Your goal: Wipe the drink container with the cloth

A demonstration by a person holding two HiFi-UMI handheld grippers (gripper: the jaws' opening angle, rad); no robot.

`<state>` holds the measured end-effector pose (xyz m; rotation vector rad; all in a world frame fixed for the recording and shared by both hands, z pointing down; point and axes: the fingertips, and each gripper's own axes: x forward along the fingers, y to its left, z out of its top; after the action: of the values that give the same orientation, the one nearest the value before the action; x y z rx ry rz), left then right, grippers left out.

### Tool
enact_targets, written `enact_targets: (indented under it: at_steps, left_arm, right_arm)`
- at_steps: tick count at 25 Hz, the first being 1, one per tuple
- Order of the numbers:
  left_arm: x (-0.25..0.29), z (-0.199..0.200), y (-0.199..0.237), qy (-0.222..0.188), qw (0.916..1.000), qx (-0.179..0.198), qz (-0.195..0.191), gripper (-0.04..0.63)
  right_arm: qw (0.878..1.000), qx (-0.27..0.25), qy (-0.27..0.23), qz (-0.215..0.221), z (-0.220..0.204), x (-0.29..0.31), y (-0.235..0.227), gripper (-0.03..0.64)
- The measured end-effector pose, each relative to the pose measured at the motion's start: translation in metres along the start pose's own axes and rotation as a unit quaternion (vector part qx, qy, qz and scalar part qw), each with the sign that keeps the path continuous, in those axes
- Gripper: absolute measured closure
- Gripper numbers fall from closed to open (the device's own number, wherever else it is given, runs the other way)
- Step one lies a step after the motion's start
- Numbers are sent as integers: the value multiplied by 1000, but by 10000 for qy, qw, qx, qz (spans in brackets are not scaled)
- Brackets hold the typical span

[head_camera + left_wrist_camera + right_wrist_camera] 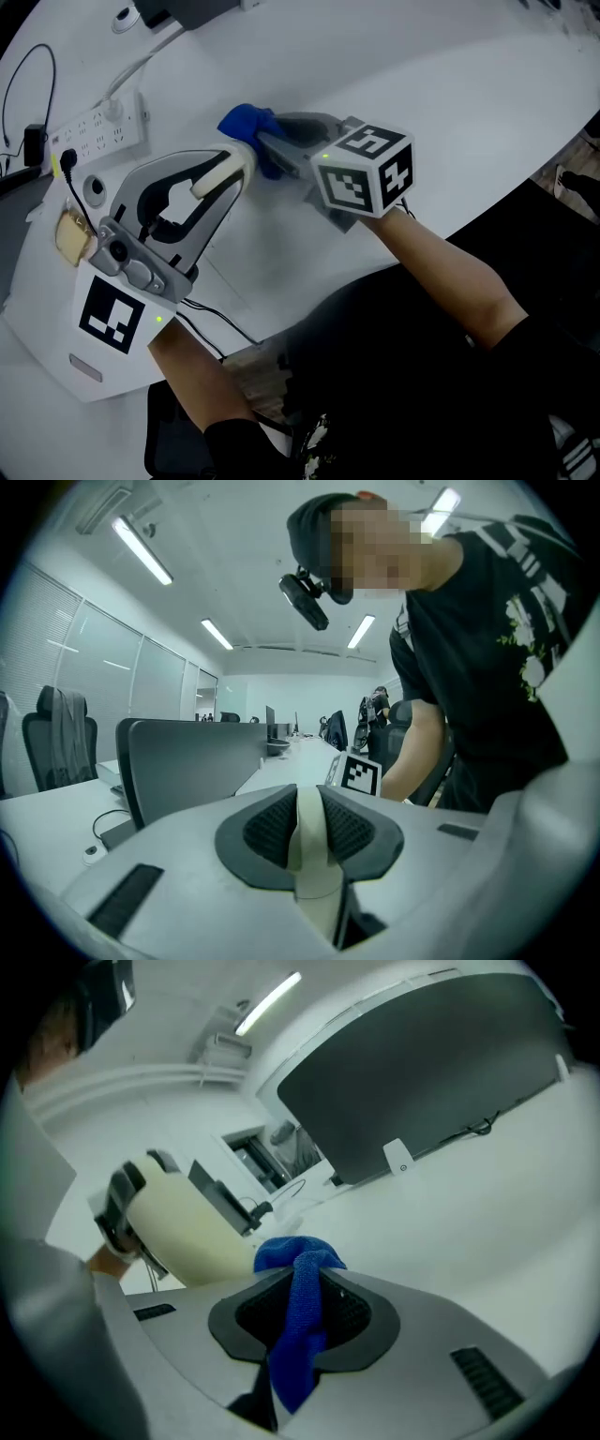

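Left gripper (307, 822): clamped on the drink container (225, 172), likely to steady it for wiping.
Right gripper (300, 1312): pinched on the blue cloth (246, 124), bunched at the container's end.
Location: over the desk (450, 112), left half, inside the near edge.
Right gripper view only: showed the container's cream flank.
Head view only: showed the power strip (98, 131), far left edge.

Left gripper (234, 169) and right gripper (270, 150) both clamped, tips apparently nearly meeting.

White table (450, 103), office chairs (56, 738), ceiling strip lights (141, 550), perhaps glass partitions (103, 667).
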<state>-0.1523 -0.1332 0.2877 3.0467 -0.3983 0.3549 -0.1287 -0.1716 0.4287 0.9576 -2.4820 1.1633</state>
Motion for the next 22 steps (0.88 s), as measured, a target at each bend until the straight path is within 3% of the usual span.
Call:
enact_targets:
  at_steps: [3, 7, 10, 11, 14, 18, 20, 22]
  left_arm:
    - [1, 2, 3, -26, 9999, 67, 152, 531]
    - [0, 5, 10, -27, 9948, 180, 999, 506]
    - [-5, 16, 7, -272, 9859, 36, 1653, 409]
    - [-4, 18, 5, -321, 9815, -2, 1885, 349]
    - [-2, 18, 7, -358, 9636, -146, 2644, 316]
    - [-6, 15, 23, -336, 9198, -455, 3883, 316]
    - [-8, 10, 28, -161, 9038, -473, 4250, 327]
    - [-10, 8, 29, -157, 8962, -501, 4405, 341]
  right_arm:
    - [9978, -507, 354, -250, -10, 7, -8, 552]
    - [9972, -589, 431, -189, -16, 7, -7, 551]
    - [9969, -646, 432, -122, -20, 6, -4, 551]
    - [9968, -681, 408, -133, -20, 6, -4, 551]
    - [9966, -716, 373, -152, -19, 4, -4, 551]
    - [9963, -772, 339, -154, -19, 4, -4, 551]
    - [9963, -781, 312, -171, -20, 4, -4, 551]
    - [9966, -763, 252, -177, -20, 3, -3, 551]
